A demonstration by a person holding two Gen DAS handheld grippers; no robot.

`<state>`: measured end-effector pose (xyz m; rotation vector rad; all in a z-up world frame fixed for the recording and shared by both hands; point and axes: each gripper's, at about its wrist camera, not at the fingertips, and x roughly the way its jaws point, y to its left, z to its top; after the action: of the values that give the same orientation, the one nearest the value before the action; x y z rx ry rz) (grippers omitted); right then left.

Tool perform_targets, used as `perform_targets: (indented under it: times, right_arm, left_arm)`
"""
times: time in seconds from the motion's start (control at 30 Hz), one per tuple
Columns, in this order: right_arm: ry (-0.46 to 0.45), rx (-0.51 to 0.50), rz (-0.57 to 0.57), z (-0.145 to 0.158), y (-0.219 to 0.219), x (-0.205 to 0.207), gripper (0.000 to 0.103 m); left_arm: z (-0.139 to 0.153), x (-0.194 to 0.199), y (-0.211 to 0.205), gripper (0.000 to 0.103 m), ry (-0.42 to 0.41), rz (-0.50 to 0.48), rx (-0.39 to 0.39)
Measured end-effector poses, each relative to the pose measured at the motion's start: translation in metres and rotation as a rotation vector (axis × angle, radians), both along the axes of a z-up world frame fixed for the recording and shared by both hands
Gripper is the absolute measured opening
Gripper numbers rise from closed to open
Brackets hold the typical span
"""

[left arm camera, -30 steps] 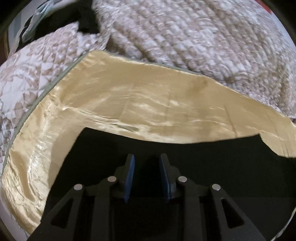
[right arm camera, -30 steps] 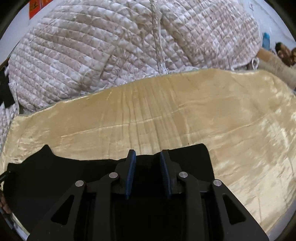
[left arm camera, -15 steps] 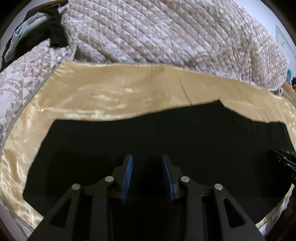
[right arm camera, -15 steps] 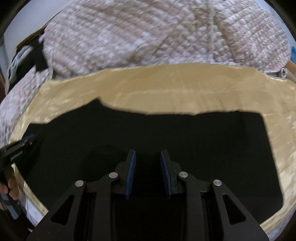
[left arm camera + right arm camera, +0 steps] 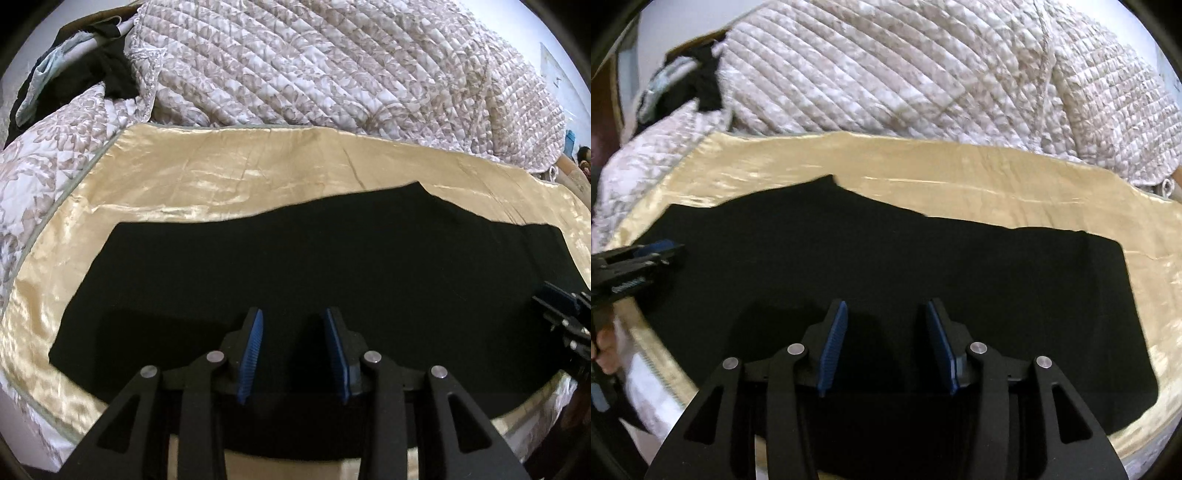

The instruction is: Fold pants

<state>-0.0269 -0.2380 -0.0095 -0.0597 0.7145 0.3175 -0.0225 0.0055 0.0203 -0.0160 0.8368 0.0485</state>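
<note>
pants: matte black, flat | satin sheet: glossy gold, creased

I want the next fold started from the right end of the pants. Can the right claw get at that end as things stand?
Probably yes. The right claw hangs open over the black pants, which lie flat on the gold sheet. Their right edge shows uncovered, and the left claw is at the opposite end.
</note>
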Motion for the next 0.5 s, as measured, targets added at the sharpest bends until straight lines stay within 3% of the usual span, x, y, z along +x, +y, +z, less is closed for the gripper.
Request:
perform_targets:
  times: [0.13,0.23,0.5]
  right_arm:
    - [-0.024,-0.017,0.040,-0.005,0.019,-0.020,0.047]
    - [-0.036,-0.064,0.060,-0.011,0.030,-0.025,0.055]
    - [-0.035,-0.057,0.059,-0.011,0.027,-0.022,0.056]
  left_arm:
    - [-0.004,-0.011,-0.006,0.042,-0.003,-0.013,0.010]
    - [-0.005,-0.011,-0.007,0.043,-0.008,-0.020,0.026]
    - [-0.004,-0.011,-0.006,0.045,-0.011,-0.003,0.010]
